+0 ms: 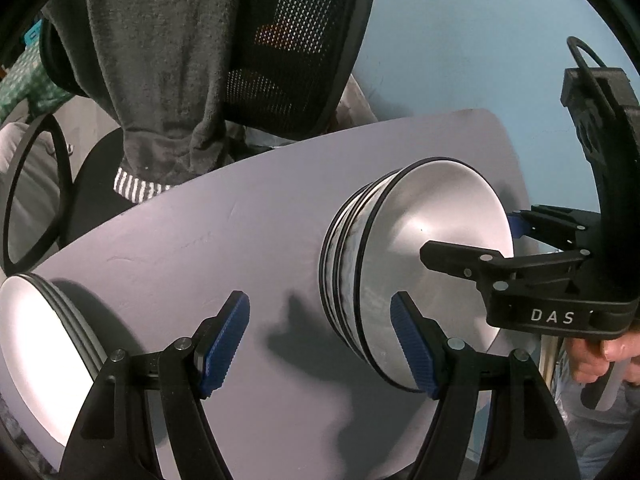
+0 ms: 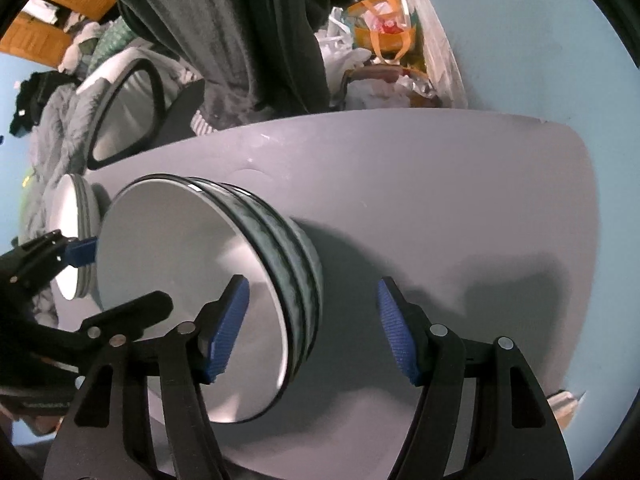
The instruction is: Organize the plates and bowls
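A stack of bowls point(image 1: 420, 248) point(image 2: 180, 272), white inside with dark rims and grey mottled sides, stands on the pale grey table point(image 1: 200, 248) point(image 2: 440, 208). My left gripper point(image 1: 320, 344) point(image 2: 120, 280) is open. It straddles the stack's left rim, one finger over the bowl and the other outside it. My right gripper point(image 2: 312, 330) point(image 1: 472, 236) is open too and straddles the right rim, its left pad point(image 2: 230, 328) over the bowl's inside and its right pad point(image 2: 394, 332) clear of the wall. A stack of white plates point(image 1: 36, 340) point(image 2: 74, 240) sits left of the bowls.
Behind the table stands a black mesh office chair point(image 1: 296, 60) with a grey garment point(image 1: 160, 72) point(image 2: 224, 40) draped over it and a ring-shaped armrest point(image 1: 40, 188) point(image 2: 128, 112). Bags and clutter point(image 2: 380, 36) lie beyond the far edge. A hand point(image 1: 600, 356) holds the right gripper's handle.
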Demonstrator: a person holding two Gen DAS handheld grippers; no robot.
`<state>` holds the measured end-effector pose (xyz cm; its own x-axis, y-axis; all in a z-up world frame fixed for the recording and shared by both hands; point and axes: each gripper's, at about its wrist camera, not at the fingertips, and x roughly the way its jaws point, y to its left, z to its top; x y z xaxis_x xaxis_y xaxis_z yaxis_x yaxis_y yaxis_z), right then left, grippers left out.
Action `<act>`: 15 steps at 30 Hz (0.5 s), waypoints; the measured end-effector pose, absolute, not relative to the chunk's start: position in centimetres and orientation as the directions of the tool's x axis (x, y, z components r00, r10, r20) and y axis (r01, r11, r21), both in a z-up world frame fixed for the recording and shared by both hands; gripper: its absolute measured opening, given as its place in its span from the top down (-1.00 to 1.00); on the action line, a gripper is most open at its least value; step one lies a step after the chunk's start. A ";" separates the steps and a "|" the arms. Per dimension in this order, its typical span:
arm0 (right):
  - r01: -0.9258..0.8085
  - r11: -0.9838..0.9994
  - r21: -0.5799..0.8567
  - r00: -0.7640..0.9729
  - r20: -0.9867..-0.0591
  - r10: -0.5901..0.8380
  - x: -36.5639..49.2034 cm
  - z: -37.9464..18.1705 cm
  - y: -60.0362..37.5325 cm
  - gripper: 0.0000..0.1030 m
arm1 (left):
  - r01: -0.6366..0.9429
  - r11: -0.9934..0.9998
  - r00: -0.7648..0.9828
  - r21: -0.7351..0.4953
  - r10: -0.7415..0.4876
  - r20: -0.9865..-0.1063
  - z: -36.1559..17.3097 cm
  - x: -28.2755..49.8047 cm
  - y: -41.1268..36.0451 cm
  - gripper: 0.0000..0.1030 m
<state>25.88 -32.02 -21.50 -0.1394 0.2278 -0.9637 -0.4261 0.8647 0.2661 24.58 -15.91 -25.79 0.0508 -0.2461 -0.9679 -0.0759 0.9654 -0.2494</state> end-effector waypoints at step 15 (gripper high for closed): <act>-0.448 0.843 0.298 -0.206 -0.952 0.227 26.6 -21.8 -31.2 0.24 | -0.136 0.951 0.001 -0.276 -0.278 -0.960 -27.3 25.4 -15.8 -0.17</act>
<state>26.61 -31.24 -21.79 -0.2061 0.2265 -0.9520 -0.4478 0.8432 0.2976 25.37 -15.76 -27.34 0.0010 -0.2785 -0.9604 -0.1362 0.9515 -0.2760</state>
